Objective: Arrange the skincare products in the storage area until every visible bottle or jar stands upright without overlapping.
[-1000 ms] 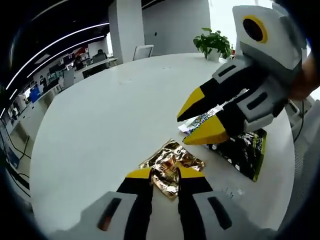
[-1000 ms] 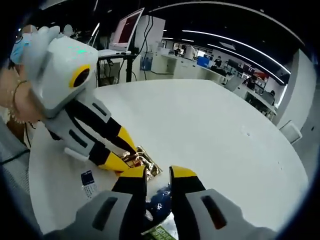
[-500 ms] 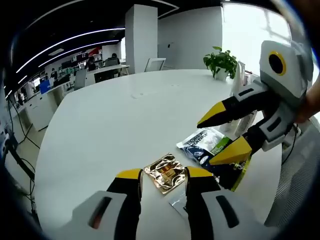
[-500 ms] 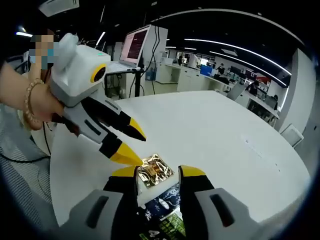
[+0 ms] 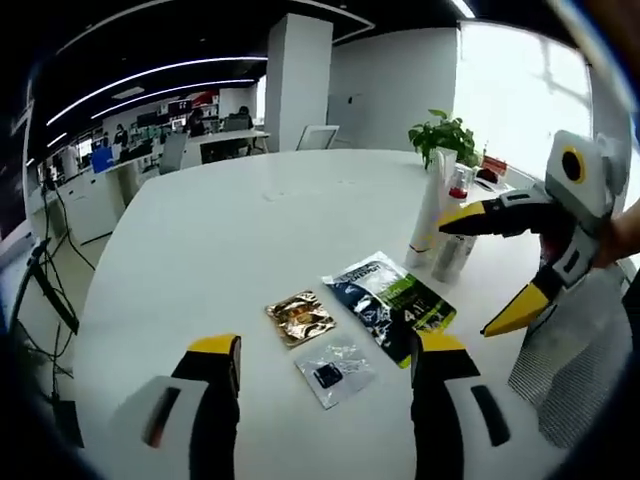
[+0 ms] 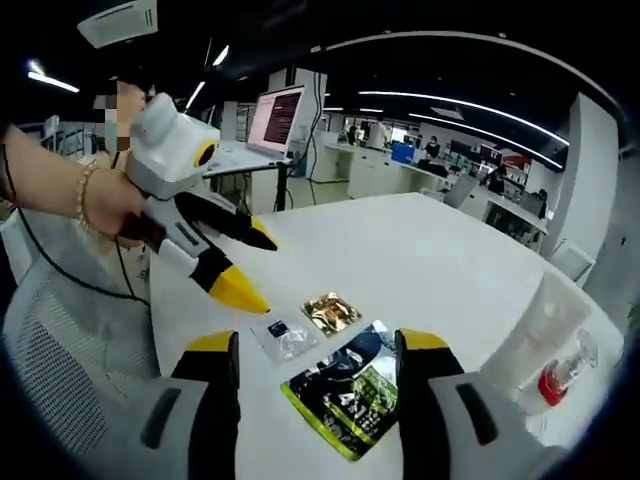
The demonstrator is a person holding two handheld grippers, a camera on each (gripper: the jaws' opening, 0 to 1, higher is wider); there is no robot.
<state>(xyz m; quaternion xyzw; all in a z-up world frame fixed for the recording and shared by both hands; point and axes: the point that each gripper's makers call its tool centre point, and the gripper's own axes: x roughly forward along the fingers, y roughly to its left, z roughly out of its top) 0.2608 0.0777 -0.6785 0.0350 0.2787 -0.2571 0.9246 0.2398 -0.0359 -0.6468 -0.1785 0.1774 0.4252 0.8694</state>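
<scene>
Three flat packets lie on the white round table (image 5: pixel 200 250): a gold sachet (image 5: pixel 300 317), a small clear packet (image 5: pixel 335 372) and a blue-green sachet (image 5: pixel 390 300). Behind them a tall white tube (image 5: pixel 427 215) stands with a small clear bottle (image 5: pixel 452 255) beside it. My left gripper (image 5: pixel 326 350) is open wide above the near table edge, holding nothing. My right gripper (image 5: pixel 472 275) enters from the right, open, near the tube. From the right gripper view, the gold sachet (image 6: pixel 330 312), clear packet (image 6: pixel 285 335) and blue-green sachet (image 6: pixel 350 390) lie ahead of my open right gripper (image 6: pixel 316 345). The left gripper (image 6: pixel 260 273) hangs open at the left.
A potted plant (image 5: pixel 447 135) and a red-topped item (image 5: pixel 460 183) sit at the table's far right. The white tube (image 6: pixel 540 325) and a small bottle with red inside (image 6: pixel 560 380) show at the right. A mesh chair (image 6: pixel 60 340) and a screen (image 6: pixel 280 115) stand beyond the table.
Both grippers have pulled back and up from the gold sachet and opened wider. The packets, tube and small bottle have come into fuller view.
</scene>
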